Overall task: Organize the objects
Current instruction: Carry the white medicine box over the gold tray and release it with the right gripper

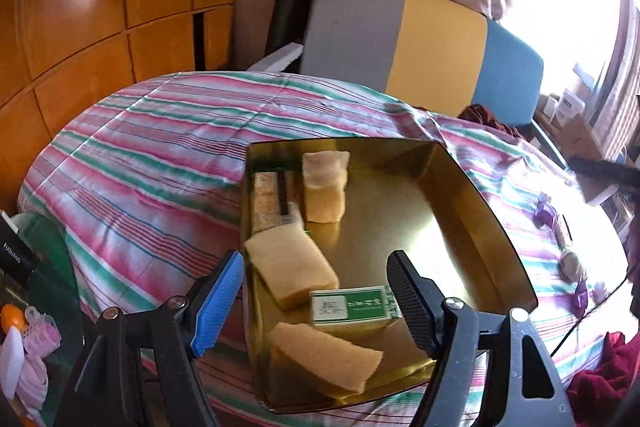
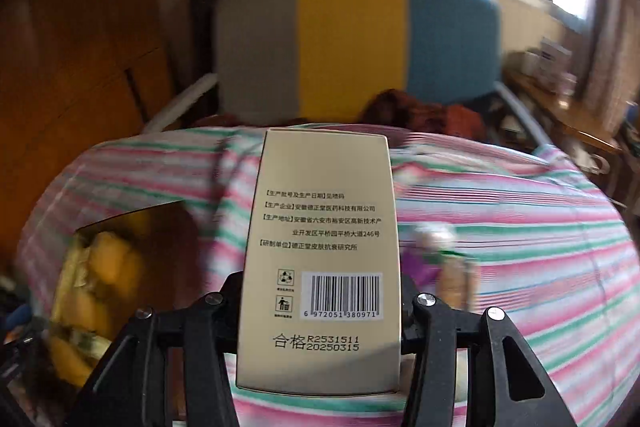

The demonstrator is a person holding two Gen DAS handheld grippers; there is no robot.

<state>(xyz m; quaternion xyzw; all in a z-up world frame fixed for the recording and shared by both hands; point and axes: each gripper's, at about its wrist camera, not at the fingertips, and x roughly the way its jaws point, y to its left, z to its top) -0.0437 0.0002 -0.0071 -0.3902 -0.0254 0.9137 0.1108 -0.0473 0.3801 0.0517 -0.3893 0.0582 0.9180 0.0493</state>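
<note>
1. Right tongs [image 2: 320,303] are clamped on a tall beige carton [image 2: 322,251], one finger pressed to each long side, with the barcode face turned up at my camera.
2. The carton's long axis runs straight ahead along the fingers, and its far end points toward the striped headboard [image 2: 356,51]. It is held up over the striped bedspread [image 2: 520,235], not resting on it.
3. Left tongs [image 1: 316,301] stand wide apart with nothing between them, blue pad on one finger and black ribbed pad on the other, hovering over the near end of the gold tray [image 1: 472,211].
4. The tray sits on the bedspread, long axis running away from me, with raised walls all round. Its right half is bare gold floor.
5. My count inside the tray: three yellow sponges. One [image 1: 324,199] stands upright at the far end, one [image 1: 292,273] lies flat mid-left, one [image 1: 324,355] lies at the near edge.
6. One green-and-white box [image 1: 352,307] lies on its side between the two nearer sponges, long axis across the tray, just beside my right-hand finger.
7. One speckled block with a dark strip [image 1: 270,201] leans along the left wall.
8. Right of the tray, small purple bits [image 1: 546,213] lie blurred on the bedspread; I can't count them.
</note>
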